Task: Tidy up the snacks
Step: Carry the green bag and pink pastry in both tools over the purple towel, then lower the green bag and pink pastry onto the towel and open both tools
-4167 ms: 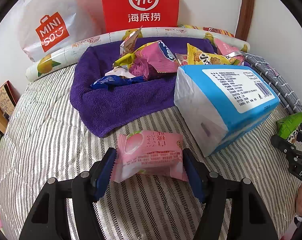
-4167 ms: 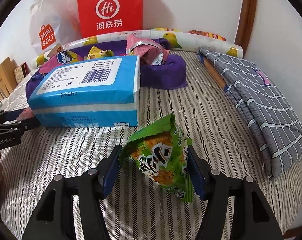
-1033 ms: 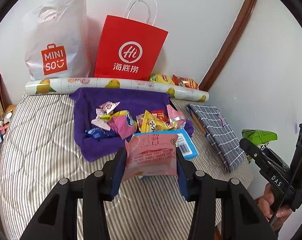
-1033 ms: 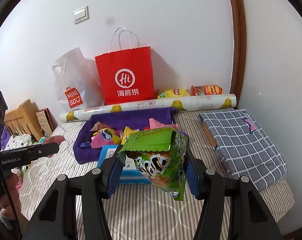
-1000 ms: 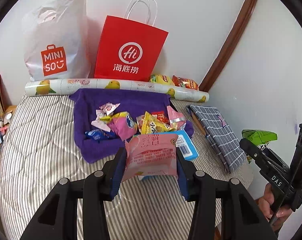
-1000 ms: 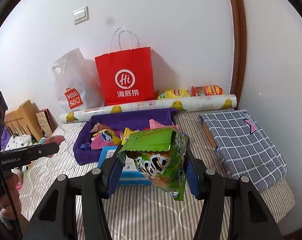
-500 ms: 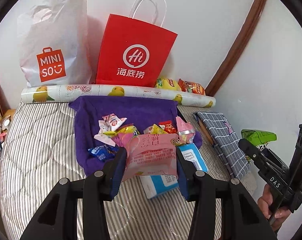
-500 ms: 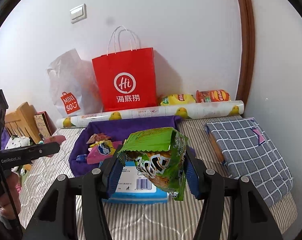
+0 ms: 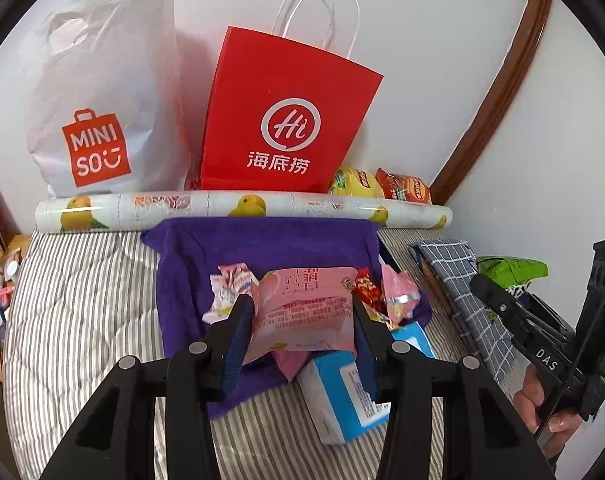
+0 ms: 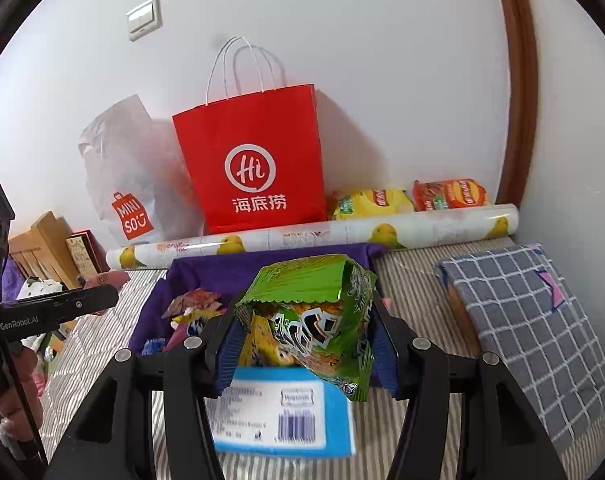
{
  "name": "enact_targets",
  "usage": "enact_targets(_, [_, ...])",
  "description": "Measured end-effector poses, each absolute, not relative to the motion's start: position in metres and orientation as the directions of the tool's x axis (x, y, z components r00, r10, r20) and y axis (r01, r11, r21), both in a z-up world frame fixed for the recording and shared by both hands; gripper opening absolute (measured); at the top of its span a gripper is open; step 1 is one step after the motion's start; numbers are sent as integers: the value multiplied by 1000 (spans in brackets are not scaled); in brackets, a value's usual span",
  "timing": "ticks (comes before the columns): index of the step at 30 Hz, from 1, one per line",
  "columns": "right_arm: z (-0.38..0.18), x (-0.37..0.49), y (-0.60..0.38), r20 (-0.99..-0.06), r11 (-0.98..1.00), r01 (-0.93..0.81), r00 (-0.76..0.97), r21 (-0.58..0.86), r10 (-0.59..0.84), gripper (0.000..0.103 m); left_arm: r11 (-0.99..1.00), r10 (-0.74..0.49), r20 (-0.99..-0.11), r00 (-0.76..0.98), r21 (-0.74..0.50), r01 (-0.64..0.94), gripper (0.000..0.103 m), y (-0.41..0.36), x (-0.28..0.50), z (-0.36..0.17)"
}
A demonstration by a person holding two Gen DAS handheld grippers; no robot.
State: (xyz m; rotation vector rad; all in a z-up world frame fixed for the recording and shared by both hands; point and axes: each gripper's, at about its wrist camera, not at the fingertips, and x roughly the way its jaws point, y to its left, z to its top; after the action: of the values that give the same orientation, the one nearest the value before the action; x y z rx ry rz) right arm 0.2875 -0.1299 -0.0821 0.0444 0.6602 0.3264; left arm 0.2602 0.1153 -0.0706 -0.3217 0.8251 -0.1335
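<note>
Carrying one snack in each claw towards the far edge of the bed (image 9: pixel 82 300) is the step in hand, by my reading: both packets are up in the air and neither has been set down. Going left to right, the left gripper (image 9: pixel 298 316) has its jaws partly closed, pinching the pink packet (image 9: pixel 302 312) by its two sides, and it hangs over the near half of the purple towel (image 9: pixel 262 248), where loose snacks lie. The white bag (image 9: pixel 102 92) and red bag (image 9: pixel 286 120) stand against the wall beyond the fruit-print roll (image 9: pixel 242 206) that runs along the far edge. The right gripper (image 10: pixel 306 320) is likewise partly closed, clamped on the green packet (image 10: pixel 314 312), above the blue pack (image 10: pixel 278 416) at the towel's near edge. Two chip bags (image 10: pixel 406 200) lie behind the roll towards the far right corner, and a checked cloth (image 10: pixel 534 328) lies folded along the right edge. The next move probably calls for choosing a spot, perhaps beside those chip bags or in a bag, then lowering each packet there before the jaws let go; the crinkly wrappers could slip or snag. Compared with a second ago, both cameras sit closer to the wall: the bags and roll loom larger, and the blue pack has slid lower in each view. Four seconds ago both packets were still lying on the striped cover.
</note>
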Motion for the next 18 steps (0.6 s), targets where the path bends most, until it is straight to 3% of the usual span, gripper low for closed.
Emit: enact_targets(18, [-89, 346, -108, -588, 930, -320, 722, 182, 364, 56, 948, -217, -710, 670, -317, -30, 44, 124, 310, -79])
